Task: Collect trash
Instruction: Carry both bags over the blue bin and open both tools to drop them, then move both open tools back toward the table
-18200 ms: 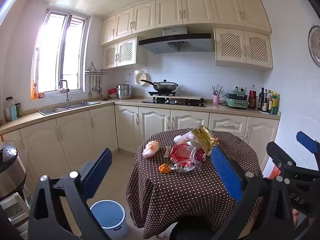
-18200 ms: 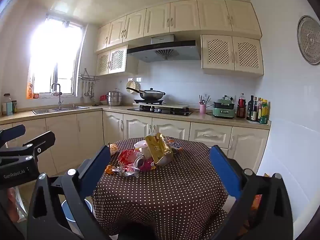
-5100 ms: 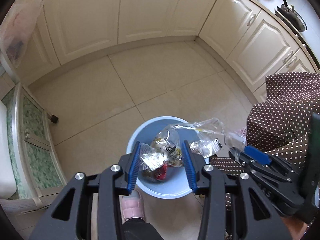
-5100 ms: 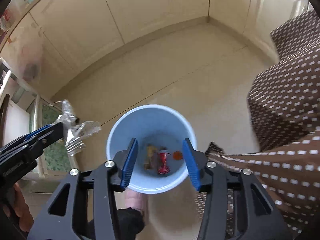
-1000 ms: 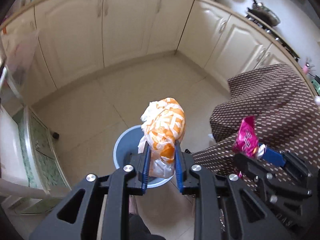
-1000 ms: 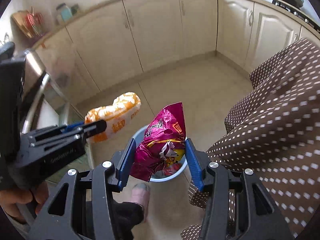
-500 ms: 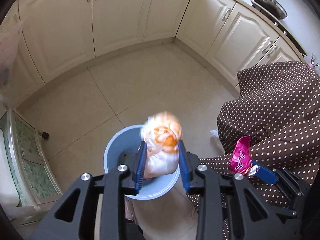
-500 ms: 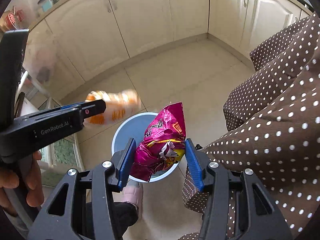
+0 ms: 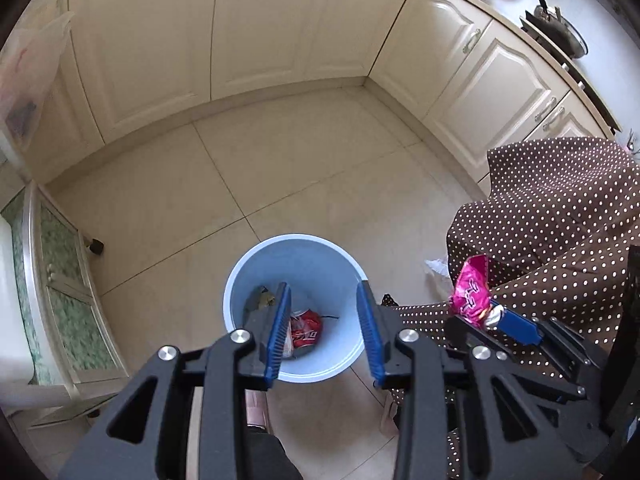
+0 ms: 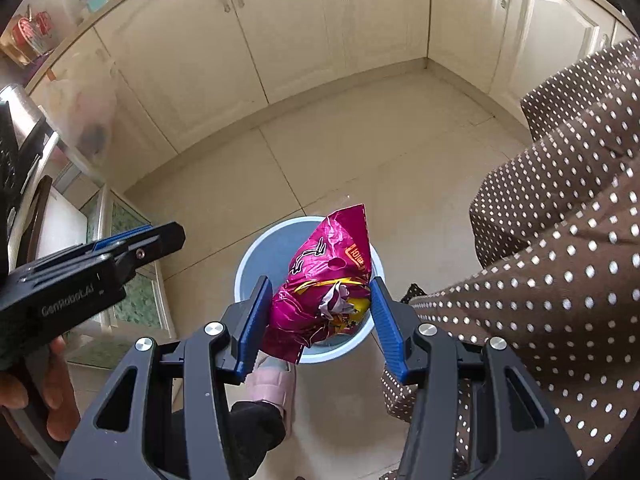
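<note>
A light blue bin (image 9: 296,256) stands on the tiled floor below both grippers; it also shows in the right wrist view (image 10: 264,256). Inside it lie a red can (image 9: 306,330) and some dark scraps. My left gripper (image 9: 323,332) is open and empty right above the bin. My right gripper (image 10: 318,320) is shut on a crumpled magenta snack bag (image 10: 324,292) and holds it over the bin; the bag also shows in the left wrist view (image 9: 472,292).
The table with the brown polka-dot cloth (image 9: 560,220) stands just right of the bin. A white scrap (image 9: 436,266) lies on the floor by it. Cream cabinets (image 9: 280,28) line the far walls. A glass-fronted low cabinet (image 9: 60,280) is at the left. A pink slipper (image 10: 272,384) is beneath.
My left gripper has opened and the orange and white bag it held has dropped out of sight into the bin. My right gripper has moved over the bin, still holding the magenta bag.
</note>
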Motion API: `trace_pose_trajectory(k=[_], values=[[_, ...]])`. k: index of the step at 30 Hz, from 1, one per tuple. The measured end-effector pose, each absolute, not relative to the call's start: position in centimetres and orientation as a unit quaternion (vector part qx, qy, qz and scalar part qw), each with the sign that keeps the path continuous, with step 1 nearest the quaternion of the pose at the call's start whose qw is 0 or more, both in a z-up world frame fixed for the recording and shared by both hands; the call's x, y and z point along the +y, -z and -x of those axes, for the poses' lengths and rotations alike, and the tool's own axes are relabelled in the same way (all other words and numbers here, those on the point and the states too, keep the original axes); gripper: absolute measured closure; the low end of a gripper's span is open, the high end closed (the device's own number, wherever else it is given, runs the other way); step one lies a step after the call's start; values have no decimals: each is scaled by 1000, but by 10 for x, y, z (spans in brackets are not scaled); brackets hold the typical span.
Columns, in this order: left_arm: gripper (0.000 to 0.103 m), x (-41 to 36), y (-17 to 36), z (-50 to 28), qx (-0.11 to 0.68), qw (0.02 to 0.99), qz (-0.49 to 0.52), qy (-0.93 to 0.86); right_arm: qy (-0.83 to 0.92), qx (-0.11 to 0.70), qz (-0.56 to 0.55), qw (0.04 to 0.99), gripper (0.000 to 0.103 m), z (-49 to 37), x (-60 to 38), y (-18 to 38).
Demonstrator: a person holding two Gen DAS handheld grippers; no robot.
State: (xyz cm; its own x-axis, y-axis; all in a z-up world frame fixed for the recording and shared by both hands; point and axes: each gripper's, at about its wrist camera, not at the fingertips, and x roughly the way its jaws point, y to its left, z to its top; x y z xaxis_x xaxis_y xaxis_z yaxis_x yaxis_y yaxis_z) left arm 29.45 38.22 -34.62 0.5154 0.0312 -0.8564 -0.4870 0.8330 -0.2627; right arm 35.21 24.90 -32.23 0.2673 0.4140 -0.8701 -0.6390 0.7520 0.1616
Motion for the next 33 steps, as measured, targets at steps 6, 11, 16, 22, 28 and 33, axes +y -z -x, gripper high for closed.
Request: trace_pose_trajectory(k=[6, 11, 16, 22, 28, 33], values=[[66, 389, 333, -289, 449, 840, 251, -172, -362, 485, 107, 789, 54, -356, 273, 310], [66, 394, 312, -283, 426, 849, 250, -186, -366, 454, 107, 805, 45, -361, 281, 289], [65, 386, 290, -279, 411, 861, 242, -179, -355, 431, 114, 822, 42, -356, 263, 266], [65, 356, 247, -273, 381, 883, 230, -150, -325, 385, 102, 858, 41, -338, 216, 213], [61, 294, 187, -269, 341, 915, 194, -92, -290, 326, 80, 896, 37, -311, 149, 149], [60, 229, 143, -270, 316, 934, 160, -39, -250, 280, 66, 924, 36, -291, 83, 105]])
